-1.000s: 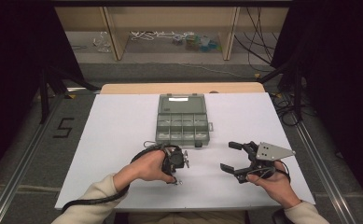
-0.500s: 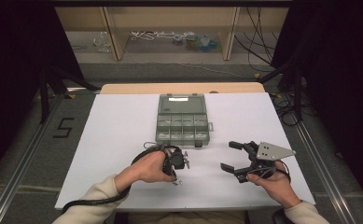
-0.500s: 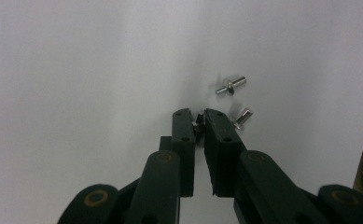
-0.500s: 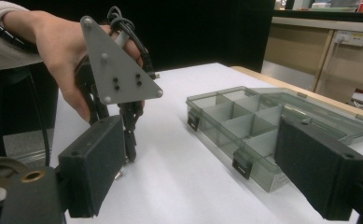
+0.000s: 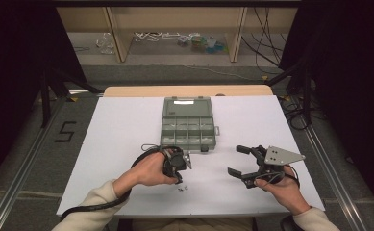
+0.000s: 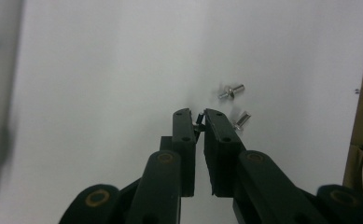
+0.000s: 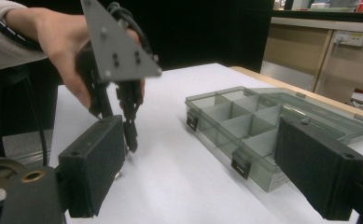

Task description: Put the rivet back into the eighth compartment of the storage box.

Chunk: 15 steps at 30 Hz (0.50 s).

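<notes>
In the left gripper view, my left gripper [image 6: 198, 114] points down at the white table [image 6: 100, 70], its jaws shut on a small dark screw [image 6: 199, 121] pinched at the tips. Two silver screws [image 6: 230, 91] lie loose on the table just past the tips. The high view shows the left gripper [image 5: 179, 179] in a hand at the front centre, right above the screws [image 5: 182, 188]. My right gripper [image 5: 237, 160] rests open farther right, with nothing between its jaws. A grey-green compartment box [image 5: 188, 127] lies open behind them.
The right gripper view shows the box [image 7: 244, 126] with its divided cells close on the right, and the left gripper [image 7: 130, 135] hanging from a hand at the left. White table [image 5: 117, 125] stretches to both sides. Shelving and cables stand beyond the far edge.
</notes>
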Each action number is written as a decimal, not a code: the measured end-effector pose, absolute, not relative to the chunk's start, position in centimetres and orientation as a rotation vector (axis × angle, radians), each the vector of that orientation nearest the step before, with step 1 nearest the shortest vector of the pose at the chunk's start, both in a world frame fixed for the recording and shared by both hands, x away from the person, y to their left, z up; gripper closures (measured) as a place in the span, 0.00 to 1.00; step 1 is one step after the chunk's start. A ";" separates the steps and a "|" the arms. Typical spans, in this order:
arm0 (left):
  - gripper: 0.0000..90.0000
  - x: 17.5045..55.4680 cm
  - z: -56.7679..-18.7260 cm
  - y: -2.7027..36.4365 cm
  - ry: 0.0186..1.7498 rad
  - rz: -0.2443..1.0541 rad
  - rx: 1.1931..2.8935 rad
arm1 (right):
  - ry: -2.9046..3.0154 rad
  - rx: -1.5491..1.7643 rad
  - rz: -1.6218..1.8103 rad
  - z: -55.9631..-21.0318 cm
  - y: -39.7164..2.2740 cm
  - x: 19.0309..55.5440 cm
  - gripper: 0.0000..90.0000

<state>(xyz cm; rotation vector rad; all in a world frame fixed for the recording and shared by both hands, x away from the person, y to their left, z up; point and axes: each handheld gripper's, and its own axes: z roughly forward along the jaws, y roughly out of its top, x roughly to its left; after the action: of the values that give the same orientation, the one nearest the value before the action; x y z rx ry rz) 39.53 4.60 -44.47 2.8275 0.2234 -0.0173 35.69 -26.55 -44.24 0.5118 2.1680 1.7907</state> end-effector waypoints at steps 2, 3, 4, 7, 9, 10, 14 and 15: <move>0.92 39.7 -44.0 5.0 0.223 0.003 2.784 | 2.167 0.508 1.793 -44.3 -26.6 35.7 0.19; 0.92 39.8 -44.0 5.1 0.222 0.013 2.772 | 2.179 0.510 1.777 -44.2 -26.6 35.7 0.19; 0.92 39.9 -44.0 5.2 0.229 0.012 2.765 | 2.177 0.508 1.775 -44.2 -26.7 35.7 0.19; 0.92 40.0 -44.2 5.3 0.241 0.031 2.760 | 2.177 0.510 1.777 -44.2 -26.7 35.7 0.19; 0.92 40.0 -44.2 5.3 0.244 0.049 2.750 | 2.184 0.504 1.776 -44.2 -26.7 35.7 0.19; 0.92 40.0 -44.1 5.3 0.246 0.052 2.747 | 2.183 0.505 1.776 -44.2 -26.7 35.7 0.19; 0.92 40.1 -43.7 5.5 0.264 0.079 2.719 | 2.181 0.506 1.781 -44.2 -26.7 35.7 0.19; 0.92 40.1 -43.7 5.5 0.264 0.079 2.719 | 2.181 0.505 1.779 -44.2 -26.8 35.7 0.19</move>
<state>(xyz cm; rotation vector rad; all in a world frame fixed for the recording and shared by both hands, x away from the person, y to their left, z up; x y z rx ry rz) 40.08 5.48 -43.75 2.7191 0.2645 0.0791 35.74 -26.76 -44.16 0.5052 2.1806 1.7795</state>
